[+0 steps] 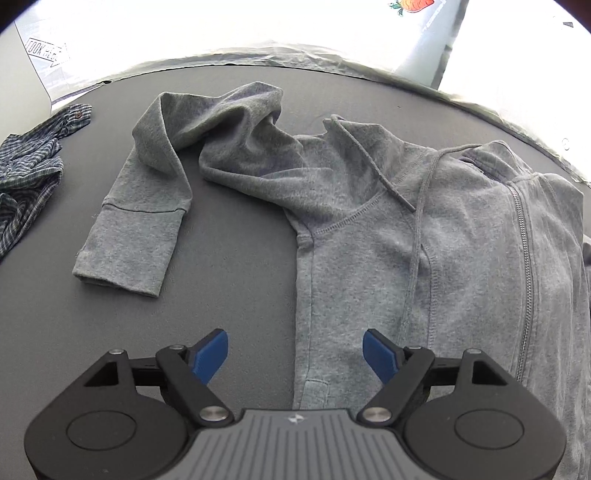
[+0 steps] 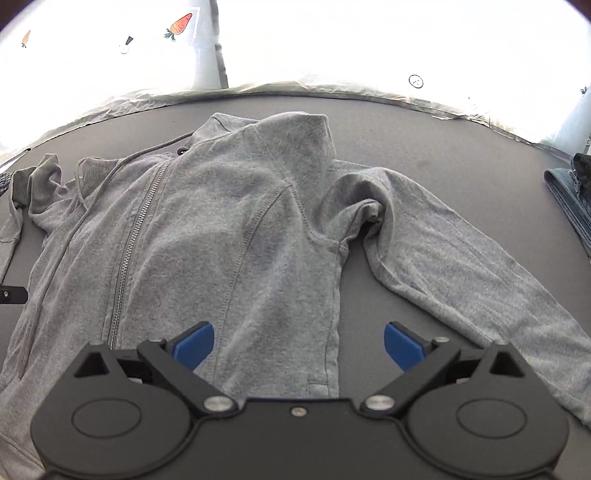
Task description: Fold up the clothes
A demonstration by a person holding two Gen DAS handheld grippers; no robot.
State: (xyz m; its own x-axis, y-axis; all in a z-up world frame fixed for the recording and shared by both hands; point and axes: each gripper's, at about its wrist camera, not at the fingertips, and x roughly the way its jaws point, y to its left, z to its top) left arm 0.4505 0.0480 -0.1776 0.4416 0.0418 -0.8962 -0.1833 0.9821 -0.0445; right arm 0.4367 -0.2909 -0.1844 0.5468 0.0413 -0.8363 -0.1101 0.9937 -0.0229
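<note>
1. Left claw (image 1: 295, 354) has its blue pads (image 1: 208, 356) set wide apart, gripping nothing; it hangs over the hoodie's (image 1: 424, 258) left side edge, one pad over bare table (image 1: 236, 266), the other over grey cloth.
2. Right claw (image 2: 298, 347) is likewise spread wide and empty, its left pad (image 2: 194, 349) over the hoodie (image 2: 221, 240) body, its right pad over bare table (image 2: 443, 140) just past the hoodie's side seam.
3. Between the two claws the hoodie lies face up on the dark table, zipper (image 1: 526, 280) closed and running down the front.
4. Two drawcords (image 1: 417, 236) trail from the neck down across the chest.
5. In the left view one sleeve (image 1: 147, 199) bends out from the shoulder and doubles back, its cuff lying flat on the table, apart from the body.
6. The hood (image 1: 236, 136) is bunched in folds next to that sleeve, near the table's far edge.
7. In the right view the other sleeve (image 2: 461, 266) stretches out and down to the right, creased at the armpit, flat on the table.
8. A plaid shirt (image 1: 26, 173) lies crumpled at the left edge of the left view, well apart from the hoodie.
9. Folded denim (image 2: 570, 199) sits at the right edge of the right view, clear of the sleeve.
10. Beyond the table is a bright white cover (image 2: 110, 44) printed with small carrots (image 2: 180, 25).
</note>
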